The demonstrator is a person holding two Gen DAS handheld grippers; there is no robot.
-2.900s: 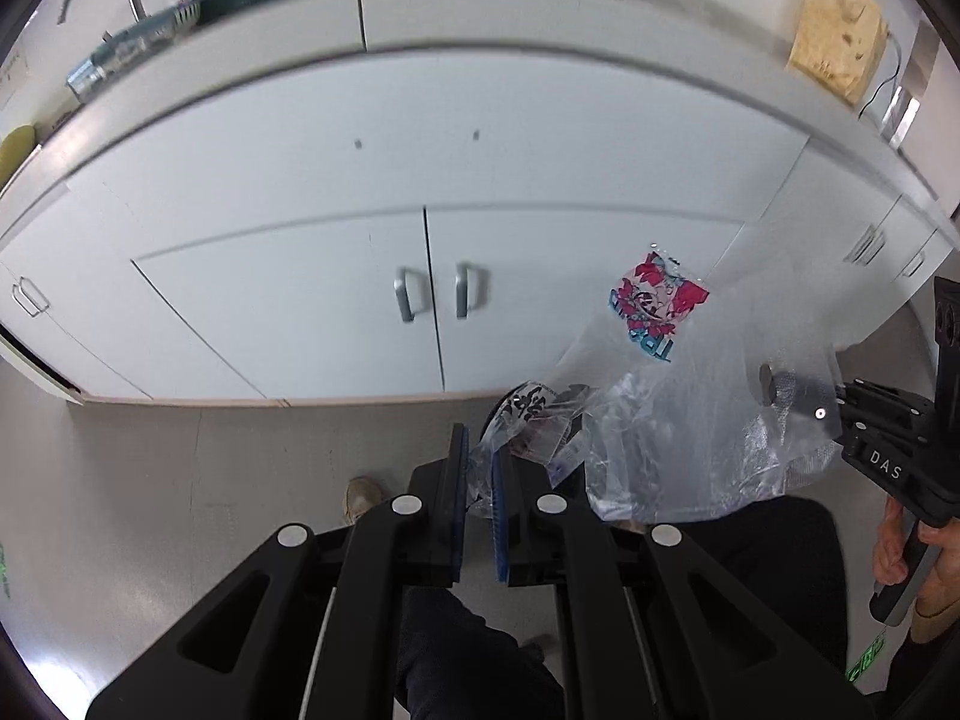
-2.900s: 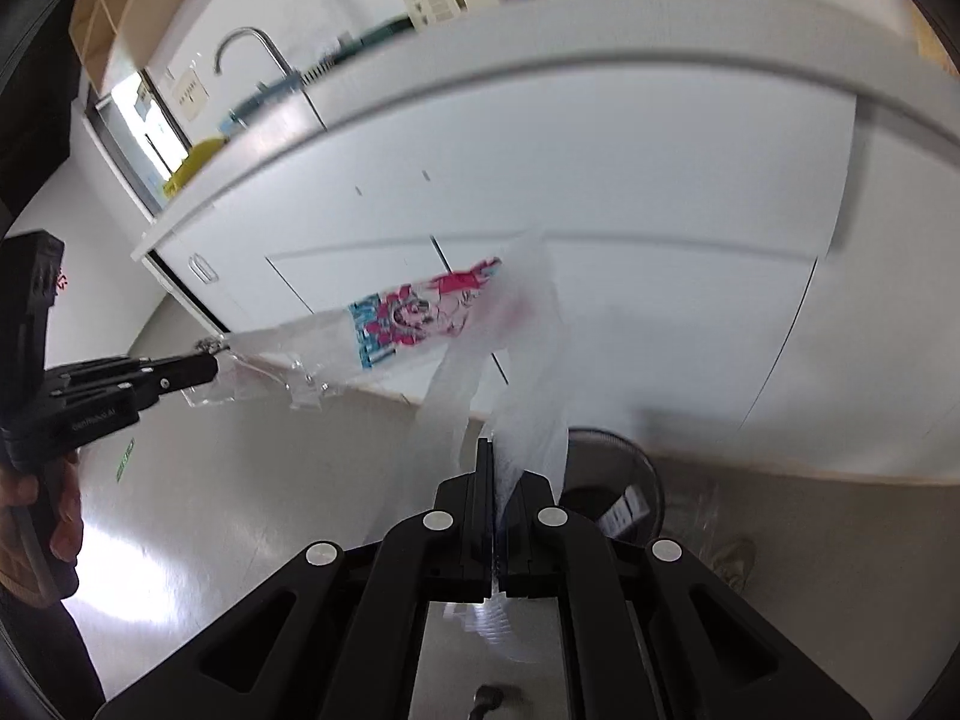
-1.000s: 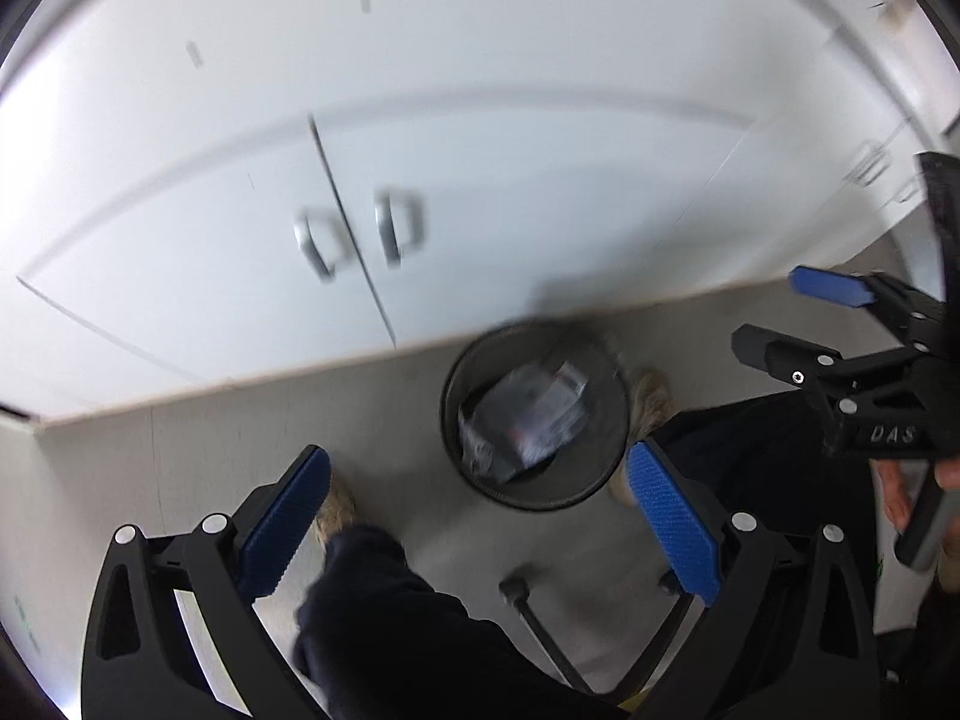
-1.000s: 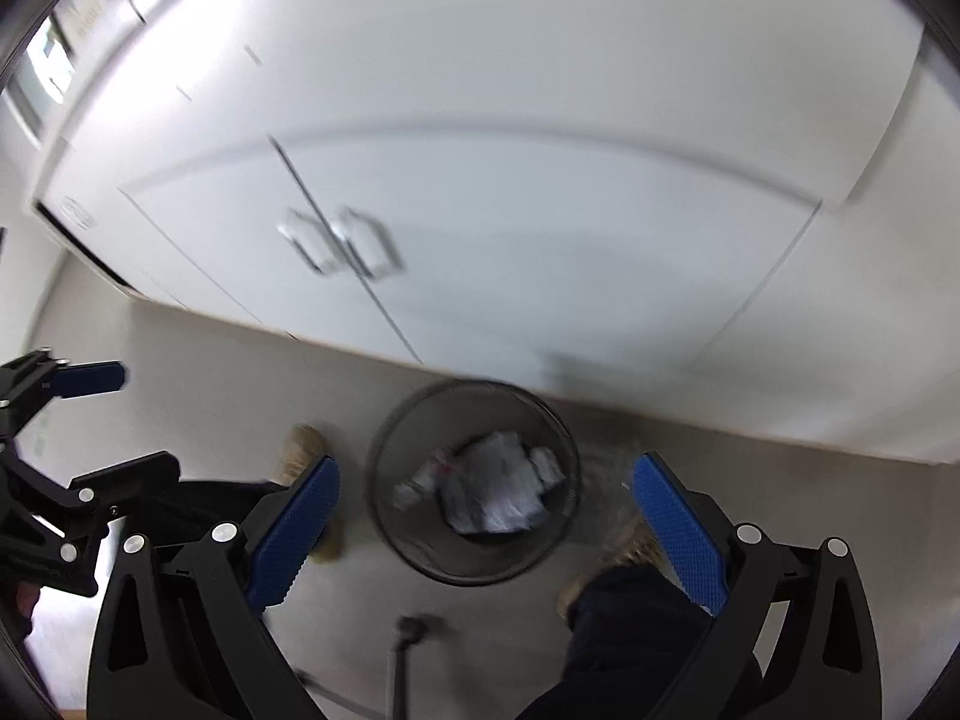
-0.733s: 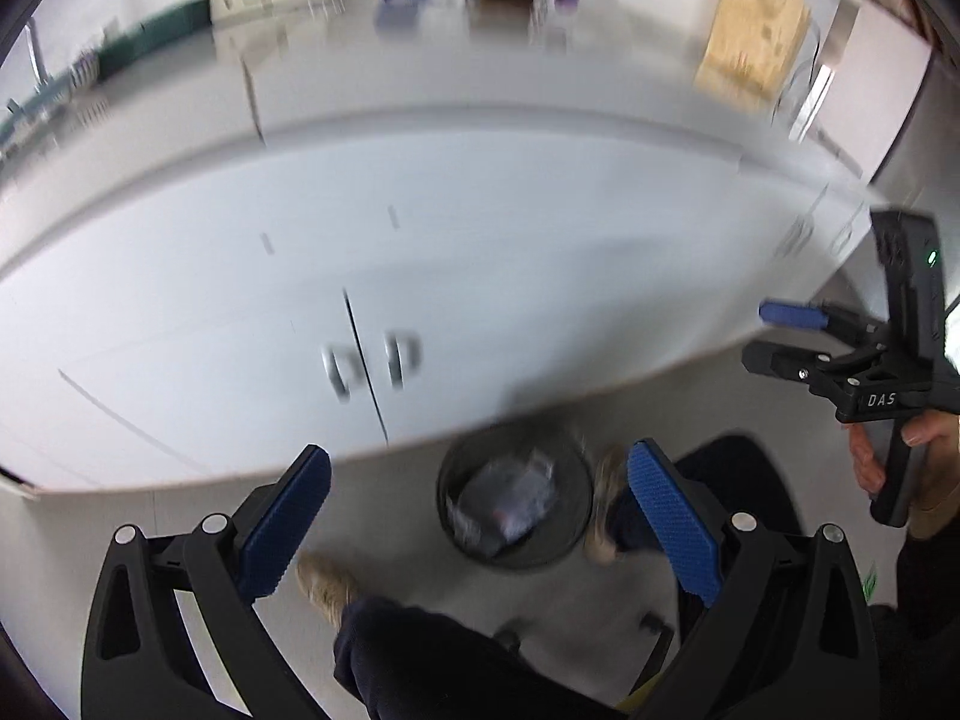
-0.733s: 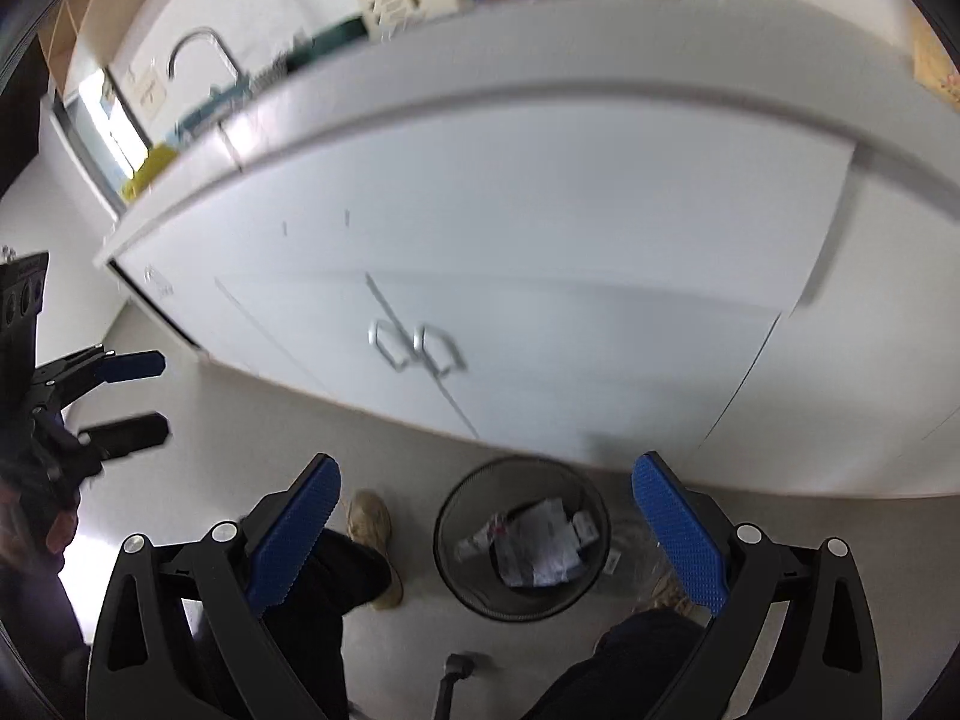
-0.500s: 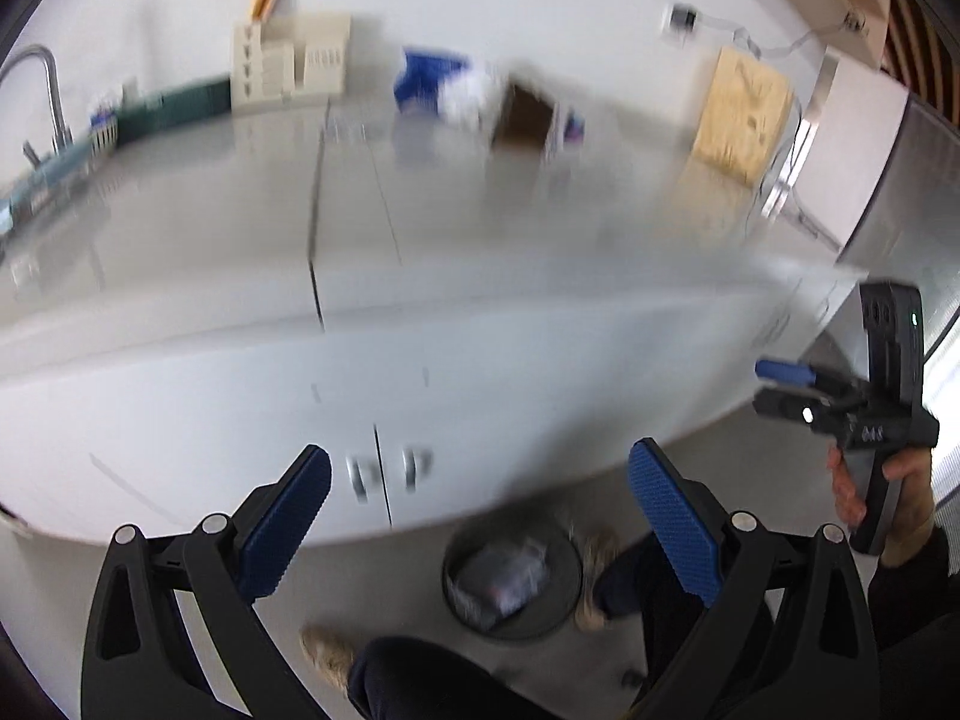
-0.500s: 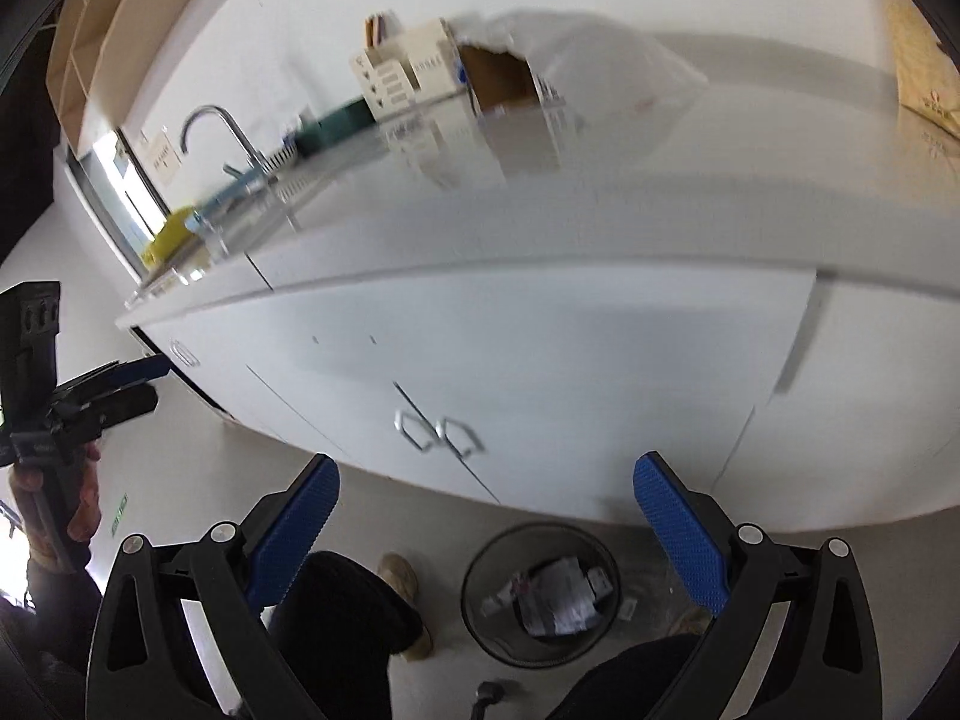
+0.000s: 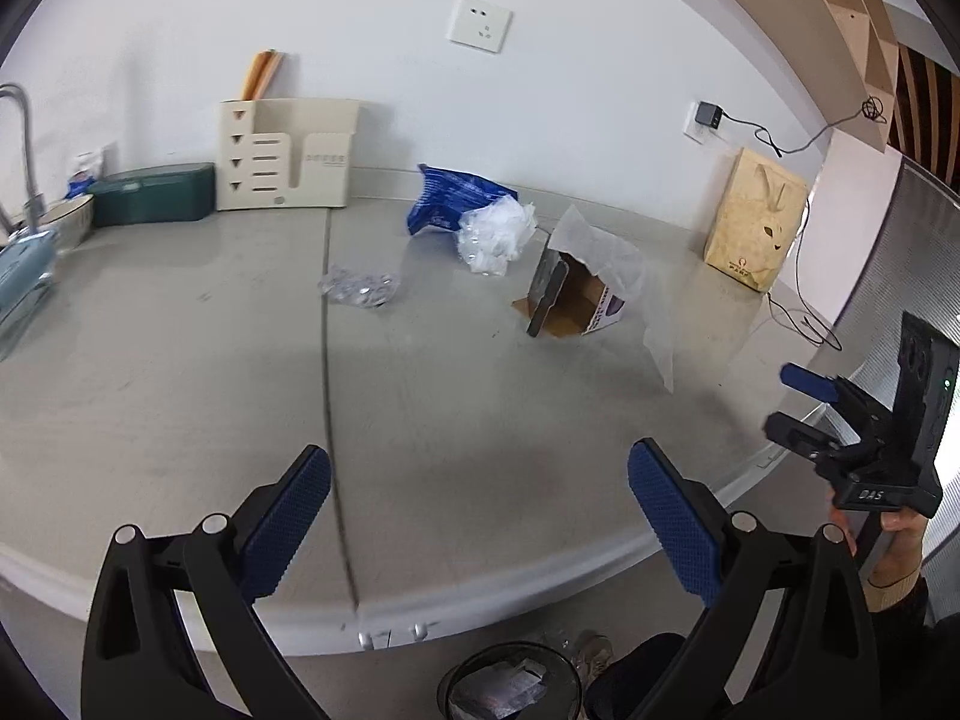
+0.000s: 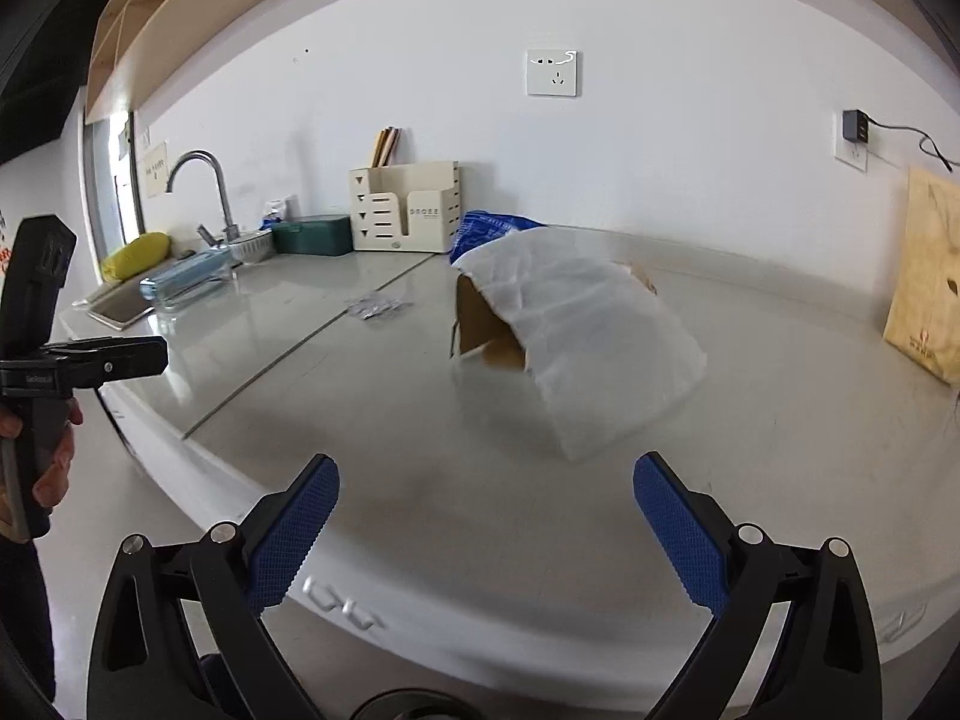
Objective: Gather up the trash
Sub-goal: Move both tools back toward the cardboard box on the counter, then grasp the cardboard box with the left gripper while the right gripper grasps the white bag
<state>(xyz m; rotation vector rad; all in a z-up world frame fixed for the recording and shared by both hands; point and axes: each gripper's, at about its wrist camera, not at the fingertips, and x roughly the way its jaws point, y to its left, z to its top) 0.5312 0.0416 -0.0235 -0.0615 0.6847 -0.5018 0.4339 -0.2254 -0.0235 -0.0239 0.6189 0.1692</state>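
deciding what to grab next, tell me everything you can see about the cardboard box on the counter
The cardboard box is small and brown, tipped on its side on the grey countertop, its open mouth facing the counter's front edge. A dark flap hangs out at the opening, and one end panel shows white and purple print. A sheet of thin white paper drapes over its top and trails onto the counter. Crumpled clear plastic lies just behind it. No gripper touches it.

On the worktop (image 9: 180, 360), a box (image 9: 570, 300) lies right of a wrapper (image 9: 360, 289); a bag (image 9: 447, 204) sits behind.
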